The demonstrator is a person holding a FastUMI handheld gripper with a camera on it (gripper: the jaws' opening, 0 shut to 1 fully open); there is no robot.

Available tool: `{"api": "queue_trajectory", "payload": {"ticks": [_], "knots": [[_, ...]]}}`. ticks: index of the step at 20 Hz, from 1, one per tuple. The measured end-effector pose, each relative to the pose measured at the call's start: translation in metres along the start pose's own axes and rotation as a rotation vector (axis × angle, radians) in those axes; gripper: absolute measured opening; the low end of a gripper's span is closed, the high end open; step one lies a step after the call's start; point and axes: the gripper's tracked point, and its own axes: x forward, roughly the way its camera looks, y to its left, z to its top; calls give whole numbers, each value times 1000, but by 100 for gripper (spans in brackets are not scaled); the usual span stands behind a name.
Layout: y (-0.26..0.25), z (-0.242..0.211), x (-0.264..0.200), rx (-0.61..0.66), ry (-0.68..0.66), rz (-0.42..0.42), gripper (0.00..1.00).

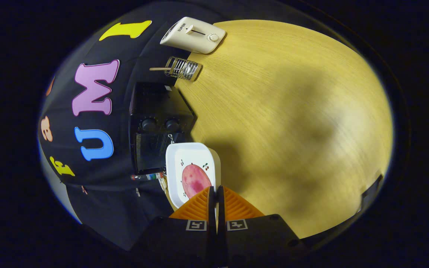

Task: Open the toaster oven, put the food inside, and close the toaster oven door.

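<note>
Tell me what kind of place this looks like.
Probably a mock kitchen counter in a recording booth: a wooden table holds a toaster oven, a white toaster and a wire rack. The gripper is pinched on a white plate carrying pink food.

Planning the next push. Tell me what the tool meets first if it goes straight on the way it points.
The tool, fingers nearly shut with nothing between them, points at the white tray holding the pink food. It would likely meet the tray's near rim first; the oven lies beyond. Depth is unclear.
</note>
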Motion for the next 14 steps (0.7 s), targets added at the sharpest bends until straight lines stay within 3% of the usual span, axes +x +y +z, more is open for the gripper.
{"api": "queue_trajectory", "payload": {"ticks": [7,14], "knots": [[87,-50,70,179,-151,72,5],[141,-53,156,324,-311,75,5]]}}
